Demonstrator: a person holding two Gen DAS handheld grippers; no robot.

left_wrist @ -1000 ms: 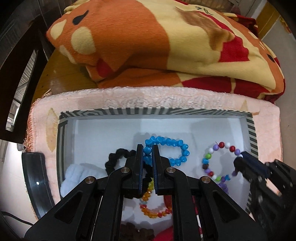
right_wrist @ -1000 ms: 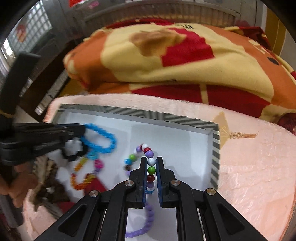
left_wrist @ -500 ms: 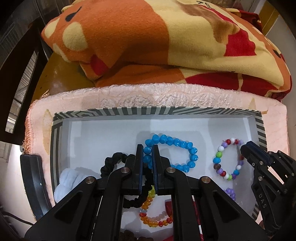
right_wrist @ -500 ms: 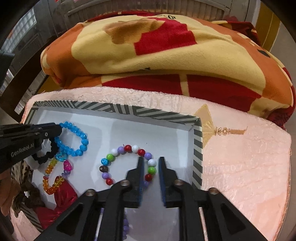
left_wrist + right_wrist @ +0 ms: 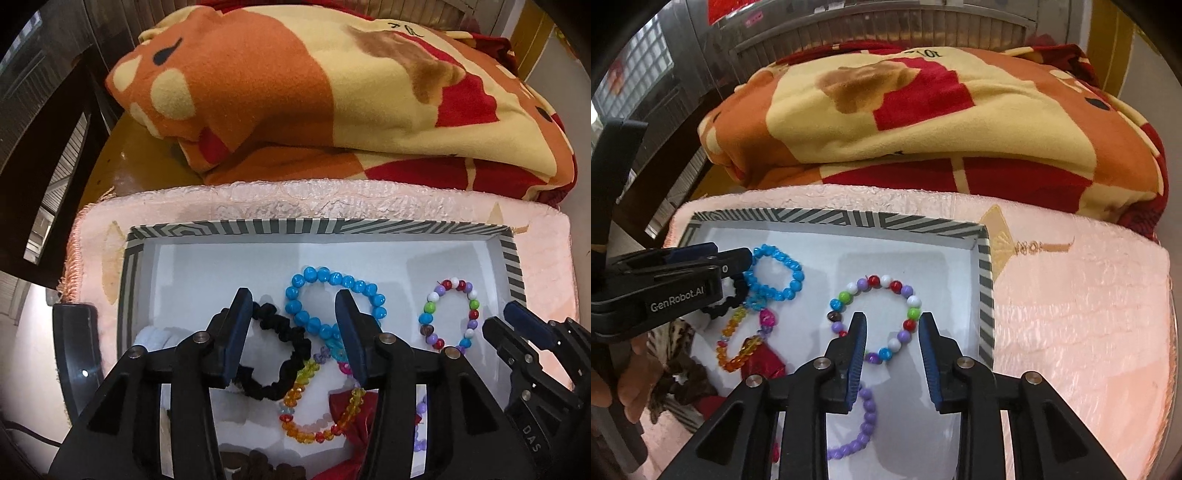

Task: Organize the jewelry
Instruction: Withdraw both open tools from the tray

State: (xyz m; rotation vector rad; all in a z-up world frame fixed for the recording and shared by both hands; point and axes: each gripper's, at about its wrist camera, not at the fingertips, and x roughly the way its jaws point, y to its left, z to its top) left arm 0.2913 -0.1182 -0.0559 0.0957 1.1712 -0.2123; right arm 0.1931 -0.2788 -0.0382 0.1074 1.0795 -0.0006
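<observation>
A white box with a striped rim (image 5: 317,226) (image 5: 984,295) holds the jewelry. A blue bead bracelet (image 5: 334,278) (image 5: 792,264), a black scrunchie (image 5: 291,343), an orange-rainbow bracelet (image 5: 314,435) (image 5: 733,363), a multicoloured bead bracelet (image 5: 428,317) (image 5: 875,282) and a purple bracelet (image 5: 866,424) lie inside. My left gripper (image 5: 293,306) is open and empty above the scrunchie and blue bracelet. My right gripper (image 5: 892,319) is open and empty over the near side of the multicoloured bracelet.
The box rests on a pink mat (image 5: 1071,314). A folded orange, yellow and red blanket (image 5: 314,92) lies just behind it. Red and brown fabric items (image 5: 764,363) sit at the box's near left. A dark chair (image 5: 33,147) stands at the left.
Both grippers opened and drew back. The blue bracelet and the multicoloured bracelet were let go and now lie flat in the box.
</observation>
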